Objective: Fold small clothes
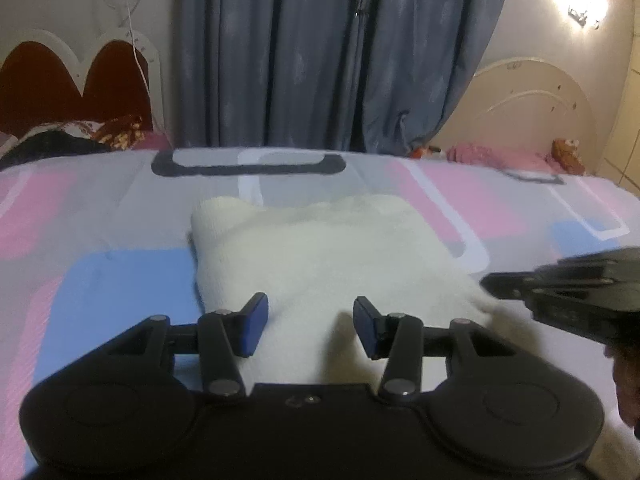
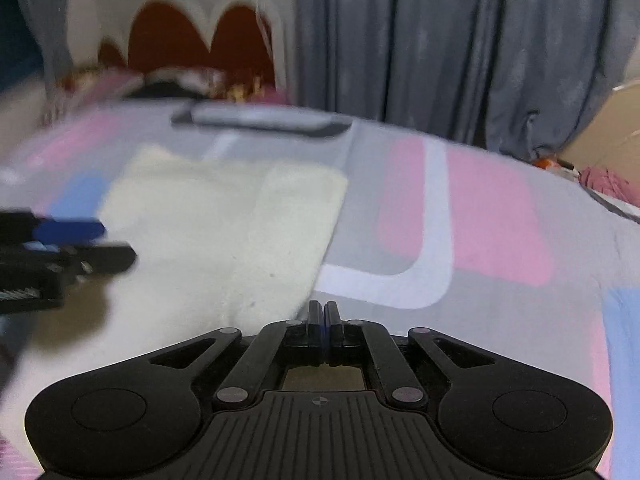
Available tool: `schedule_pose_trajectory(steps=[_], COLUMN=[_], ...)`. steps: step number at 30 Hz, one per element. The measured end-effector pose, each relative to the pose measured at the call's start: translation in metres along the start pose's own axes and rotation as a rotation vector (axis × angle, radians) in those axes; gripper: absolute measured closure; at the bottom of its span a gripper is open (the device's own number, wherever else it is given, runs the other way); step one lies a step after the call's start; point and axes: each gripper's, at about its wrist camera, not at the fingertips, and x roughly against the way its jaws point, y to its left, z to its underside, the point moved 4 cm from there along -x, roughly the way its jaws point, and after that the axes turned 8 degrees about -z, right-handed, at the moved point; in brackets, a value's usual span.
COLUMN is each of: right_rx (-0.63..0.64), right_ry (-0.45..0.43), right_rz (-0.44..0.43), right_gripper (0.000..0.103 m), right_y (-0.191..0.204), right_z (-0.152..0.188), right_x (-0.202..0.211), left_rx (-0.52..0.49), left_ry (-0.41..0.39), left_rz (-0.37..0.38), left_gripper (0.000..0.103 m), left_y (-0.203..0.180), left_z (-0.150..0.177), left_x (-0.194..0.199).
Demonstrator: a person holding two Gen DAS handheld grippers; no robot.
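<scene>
Patterned bedsheet (image 1: 100, 216); grey-blue curtains (image 1: 320, 52) behind — wall lamp (image 1: 580, 4) lit, scalloped headboard (image 1: 80, 76).

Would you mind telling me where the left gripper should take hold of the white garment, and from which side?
Probably its near edge, approached low from the front. The white garment lies flat on the bedspread, and the left gripper is open with that edge between its pads. The right gripper is shut by the near right corner.

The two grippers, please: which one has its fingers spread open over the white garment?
The left gripper: its blue-padded fingers stand wide apart above the white garment, whereas the right gripper has its fingers pressed together.
</scene>
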Motion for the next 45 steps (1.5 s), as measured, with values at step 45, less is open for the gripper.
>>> schedule_pose_trajectory(steps=[45], right_rx=[0.007], right_ry=[-0.218], right_rz=[-0.137], right_gripper=[0.101], right_y=[0.127], right_z=[0.143], right_x=[0.328], left_rx=[0.096], left_ry=[-0.154], left_rz=[-0.079], left_gripper=[0.058], left_y=[-0.091], left_z=[0.151], left_x=[0.336])
